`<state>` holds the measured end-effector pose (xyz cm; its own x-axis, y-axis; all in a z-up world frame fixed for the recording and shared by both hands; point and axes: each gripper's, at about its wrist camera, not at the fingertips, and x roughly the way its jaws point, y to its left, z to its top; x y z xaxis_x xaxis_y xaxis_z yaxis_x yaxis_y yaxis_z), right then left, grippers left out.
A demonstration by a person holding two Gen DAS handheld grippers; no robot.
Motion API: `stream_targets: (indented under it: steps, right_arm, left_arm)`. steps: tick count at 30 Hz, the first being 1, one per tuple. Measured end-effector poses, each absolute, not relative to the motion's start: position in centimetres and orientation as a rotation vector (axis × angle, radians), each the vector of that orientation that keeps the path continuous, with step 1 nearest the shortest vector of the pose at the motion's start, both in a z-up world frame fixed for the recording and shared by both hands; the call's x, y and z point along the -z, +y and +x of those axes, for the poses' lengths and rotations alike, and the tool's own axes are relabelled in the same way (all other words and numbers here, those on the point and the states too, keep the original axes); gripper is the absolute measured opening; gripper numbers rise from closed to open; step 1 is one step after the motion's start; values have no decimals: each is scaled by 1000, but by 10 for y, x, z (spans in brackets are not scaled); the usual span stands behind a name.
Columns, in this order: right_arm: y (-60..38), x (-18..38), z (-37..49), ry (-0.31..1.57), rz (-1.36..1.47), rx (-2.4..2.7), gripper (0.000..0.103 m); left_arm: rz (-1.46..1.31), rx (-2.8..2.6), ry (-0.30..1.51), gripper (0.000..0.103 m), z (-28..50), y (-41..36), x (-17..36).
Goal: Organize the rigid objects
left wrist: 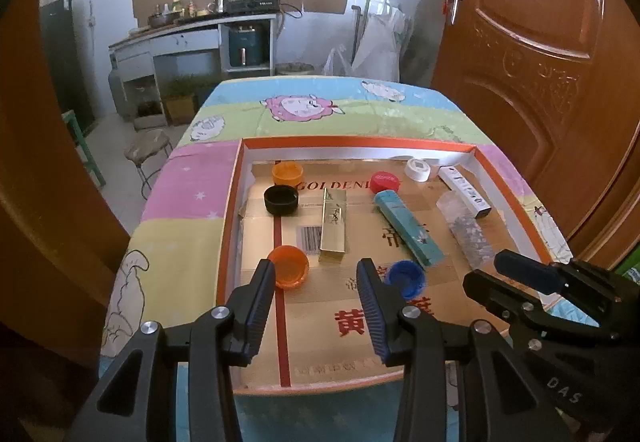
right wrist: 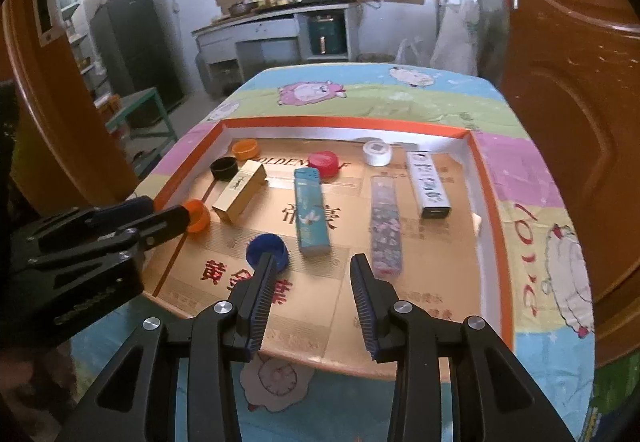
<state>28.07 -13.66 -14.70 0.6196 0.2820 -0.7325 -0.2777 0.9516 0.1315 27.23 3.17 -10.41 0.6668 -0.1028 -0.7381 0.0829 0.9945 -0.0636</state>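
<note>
An orange-rimmed tray (left wrist: 234, 202) (right wrist: 490, 178) lined with cardboard holds several caps and boxes. My left gripper (left wrist: 316, 270) is open and empty, above the tray's near edge, between an orange cap (left wrist: 289, 267) (right wrist: 198, 215) and a blue cap (left wrist: 406, 277) (right wrist: 267, 249). A gold box (left wrist: 333, 225) (right wrist: 240, 191) lies just beyond it. My right gripper (right wrist: 313, 262) is open and empty, near the blue cap and a teal box (right wrist: 310, 210) (left wrist: 408, 226). A patterned clear box (right wrist: 385, 220) (left wrist: 466, 226) and a white box (right wrist: 427, 182) (left wrist: 464, 191) lie to the right.
Black (left wrist: 281, 199) (right wrist: 223, 167), orange (left wrist: 287, 173) (right wrist: 245, 148), red (left wrist: 385, 181) (right wrist: 324, 162) and white (left wrist: 417, 169) (right wrist: 377, 152) caps sit along the tray's far side. The table has a cartoon sheep cloth (left wrist: 300, 108). A brown door (left wrist: 540, 82) stands close at right.
</note>
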Motion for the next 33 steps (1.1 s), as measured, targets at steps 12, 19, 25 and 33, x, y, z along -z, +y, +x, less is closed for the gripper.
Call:
stream_targets:
  steps: [12, 19, 25, 33]
  right_arm:
    - [-148, 122, 239, 765, 22, -211, 40]
    - [-153, 100, 207, 702, 13, -152, 40]
    - [-153, 83, 176, 676, -8, -122, 40]
    - [-155, 64, 126, 630, -9, -86, 40]
  left_arm:
    - [0, 60, 741, 42, 229, 14, 78]
    - [-28, 2, 670, 42, 196, 12, 61]
    - [-20, 10, 626, 42, 168, 6, 47]
    - [-8, 43, 577, 42, 125, 1, 30]
